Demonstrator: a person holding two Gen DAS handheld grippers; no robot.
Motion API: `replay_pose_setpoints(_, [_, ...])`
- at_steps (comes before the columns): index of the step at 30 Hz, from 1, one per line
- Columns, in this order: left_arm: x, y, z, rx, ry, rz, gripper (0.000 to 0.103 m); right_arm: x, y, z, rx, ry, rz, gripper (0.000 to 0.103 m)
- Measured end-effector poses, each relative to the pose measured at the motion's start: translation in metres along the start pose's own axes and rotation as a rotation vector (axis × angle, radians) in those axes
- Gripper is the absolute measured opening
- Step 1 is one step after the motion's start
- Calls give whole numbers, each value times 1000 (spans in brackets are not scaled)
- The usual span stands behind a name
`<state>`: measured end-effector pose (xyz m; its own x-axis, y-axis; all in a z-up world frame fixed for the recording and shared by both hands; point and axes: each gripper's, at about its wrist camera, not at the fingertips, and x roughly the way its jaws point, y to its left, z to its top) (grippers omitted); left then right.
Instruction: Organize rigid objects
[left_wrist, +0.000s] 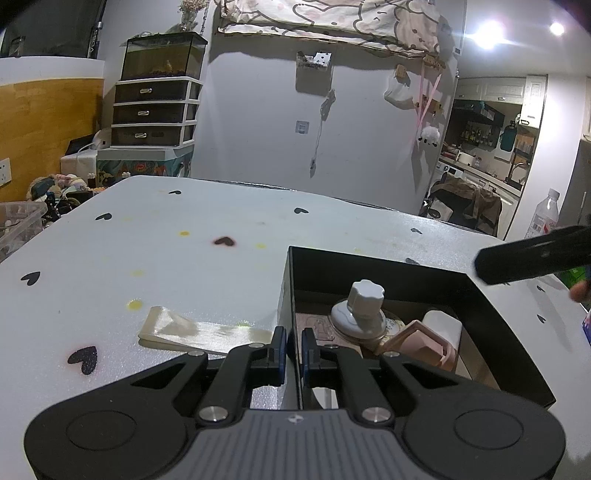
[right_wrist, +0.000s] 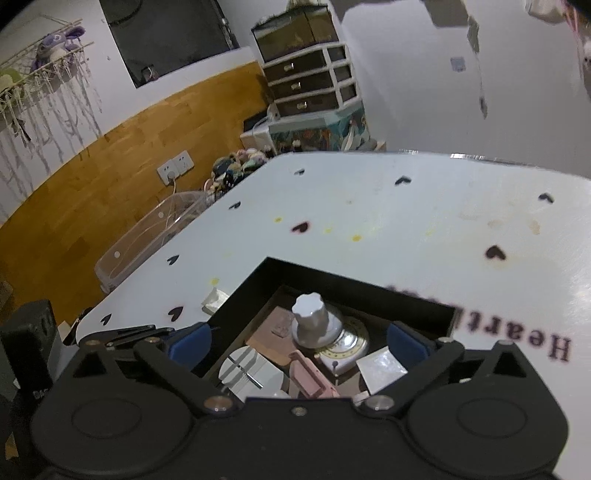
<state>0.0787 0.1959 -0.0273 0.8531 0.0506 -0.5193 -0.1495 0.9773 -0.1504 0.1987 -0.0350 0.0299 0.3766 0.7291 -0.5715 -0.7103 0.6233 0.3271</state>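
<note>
left gripper (left_wrist: 293, 349) clamps the near wall of the open black cardboard box (left_wrist: 406, 266); right gripper (right_wrist: 299, 341) hangs wide apart above its white knobbed cap (right_wrist: 312, 319).

Dim room; ceiling lamps (left_wrist: 491, 29) flare; right view blurred, edges warped.

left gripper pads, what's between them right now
The left gripper is shut on the near wall of the black box; only that thin wall sits between the blue pads, seen in the left wrist view.
</note>
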Motion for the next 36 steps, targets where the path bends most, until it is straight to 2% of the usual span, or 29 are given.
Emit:
replay_pose_setpoints(11, [-3,-3,2,28,-7,7,8,-44,12,-28,-5,-142,-68,103])
replay_pose_setpoints(21, [-52,-19,18,91,-136,6,11,-72,14,-55,22,-244,-151,103])
replay_pose_setpoints(23, [-63,-24,18,98,-159,4,22,-76,15,-60,22,-265,-178,103])
replay_pose_setpoints(25, [-75,-31,18,105,-184,0,46,-81,17,-66,22,-285,-207,103])
replay_pose_setpoints(26, [-81,-33,16,109,-195,-3,50,-84,18,-69,23,-293,-218,103])
replay_pose_setpoints(28, [-92,-39,13,117,-214,-9,67,-90,18,-75,28,-310,-238,103])
replay_pose_setpoints(31, [-105,-48,7,127,-236,-18,80,-98,22,-86,29,-331,-270,103])
replay_pose_setpoints(36, [-118,-54,-3,119,-244,-26,93,-109,25,-103,26,-360,-322,103])
